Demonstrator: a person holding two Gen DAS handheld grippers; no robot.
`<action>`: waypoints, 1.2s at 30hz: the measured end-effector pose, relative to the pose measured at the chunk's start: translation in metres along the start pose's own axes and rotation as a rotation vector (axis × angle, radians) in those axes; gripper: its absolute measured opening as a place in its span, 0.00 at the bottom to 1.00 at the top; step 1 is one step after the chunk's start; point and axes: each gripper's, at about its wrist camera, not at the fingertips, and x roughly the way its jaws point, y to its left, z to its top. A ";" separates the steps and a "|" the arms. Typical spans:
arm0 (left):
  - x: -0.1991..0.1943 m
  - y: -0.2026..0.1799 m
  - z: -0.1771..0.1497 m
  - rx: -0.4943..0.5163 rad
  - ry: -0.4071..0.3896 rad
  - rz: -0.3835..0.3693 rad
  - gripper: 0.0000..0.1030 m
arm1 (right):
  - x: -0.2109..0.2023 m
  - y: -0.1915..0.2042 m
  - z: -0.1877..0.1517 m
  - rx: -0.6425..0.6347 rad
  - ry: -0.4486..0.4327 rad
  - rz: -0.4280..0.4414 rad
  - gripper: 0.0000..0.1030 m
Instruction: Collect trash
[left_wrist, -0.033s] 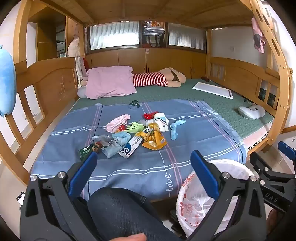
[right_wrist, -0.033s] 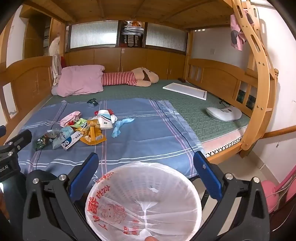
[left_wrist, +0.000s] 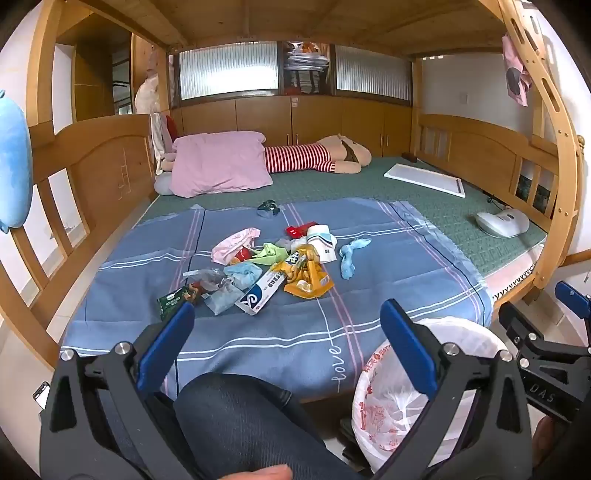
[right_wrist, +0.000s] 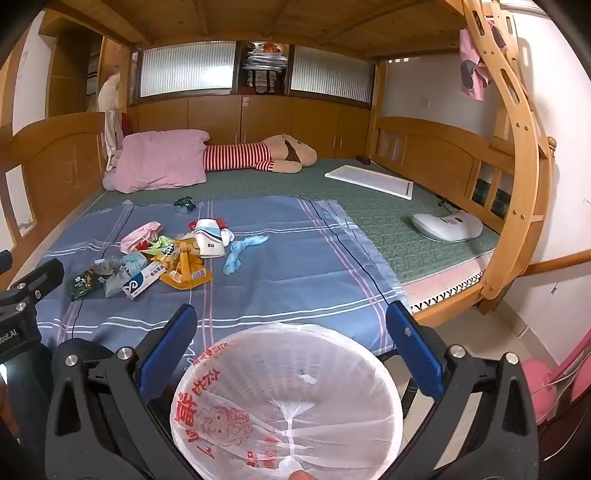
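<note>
- So the trash pile (left_wrist: 258, 266) is sitting in a loose heap on the blue striped sheet (left_wrist: 388, 266), a bit left of the middle of the bed, well away from both grippers.
- In the heap: a yellow snack wrapper (left_wrist: 308, 278), a white-and-blue box (left_wrist: 260, 291) just left of it, a pink wrapper (left_wrist: 234, 243) on the far-left side, a green packet (left_wrist: 173, 301) at the near-left edge, and a white cup (left_wrist: 323, 240) on the far side.
- A light blue crumpled bit (left_wrist: 349, 254) lies just right of the heap, and a small dark wrapper (left_wrist: 267, 208) sits alone at the far edge of the sheet.
- The bin (right_wrist: 284, 402), lined with a white bag with red print, is on the floor at the near side of the bed, towards the right.
- Left gripper (left_wrist: 288, 347): jaws spread wide, nothing in them, hovering over the person's knee (left_wrist: 240, 421) at the near edge of the bed.
- Right gripper (right_wrist: 291, 345): also wide open and empty, hanging right above the bin's mouth.
- Further back there's a pink pillow (left_wrist: 218, 166), a striped plush toy (left_wrist: 317, 158), a white board (left_wrist: 424, 179) far right and a white gadget (left_wrist: 502, 221) by the right rail.
</note>
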 end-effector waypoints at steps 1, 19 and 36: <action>0.000 0.000 0.000 0.000 0.000 0.000 0.97 | 0.000 0.000 0.000 0.004 -0.004 0.003 0.97; 0.000 0.000 0.000 -0.001 0.001 -0.001 0.97 | 0.001 -0.001 -0.002 0.009 0.001 0.012 0.97; 0.001 -0.001 -0.001 -0.005 0.003 -0.009 0.97 | -0.001 -0.001 -0.003 0.016 0.001 0.017 0.97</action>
